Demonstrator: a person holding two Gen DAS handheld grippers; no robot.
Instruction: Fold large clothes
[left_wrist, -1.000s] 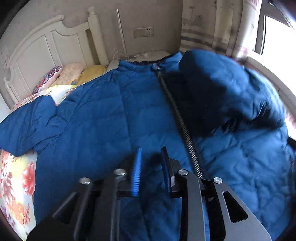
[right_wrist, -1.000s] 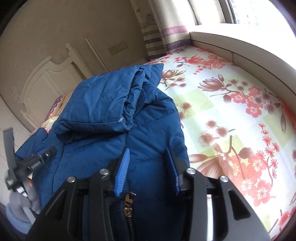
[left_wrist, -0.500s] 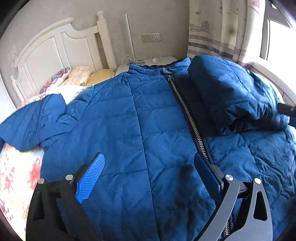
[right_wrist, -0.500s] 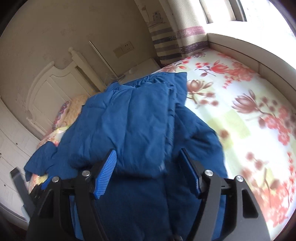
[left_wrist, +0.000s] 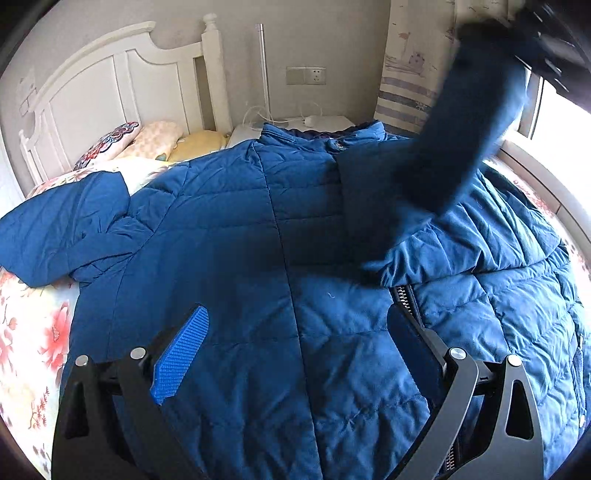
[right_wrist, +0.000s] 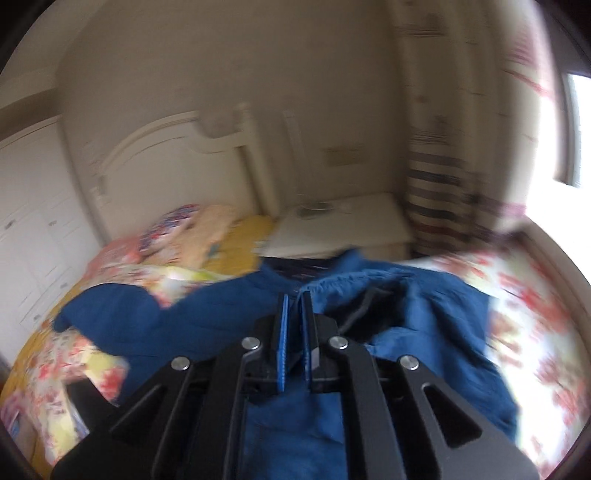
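Observation:
A large blue quilted down jacket (left_wrist: 229, 240) lies front up across the bed, collar toward the headboard. Its left sleeve (left_wrist: 62, 225) lies out to the left. My left gripper (left_wrist: 299, 350) is open and empty, just above the jacket's lower front beside the zipper (left_wrist: 404, 299). My right gripper (right_wrist: 294, 306) is shut on the jacket's right sleeve (left_wrist: 469, 129) and holds it lifted high above the jacket body; the sleeve hangs blurred in the left wrist view. The right wrist view is motion-blurred.
The bed has a floral sheet (left_wrist: 33, 339) and pillows (left_wrist: 147, 140) by the white headboard (left_wrist: 110, 85). A white nightstand (left_wrist: 291, 123) stands behind the collar. A curtain (left_wrist: 413, 74) and bright window (left_wrist: 554, 118) are at the right.
My right gripper has shut on the right sleeve and lifted it up off the jacket. My left gripper opened wide a moment earlier and stays open over the lower front.

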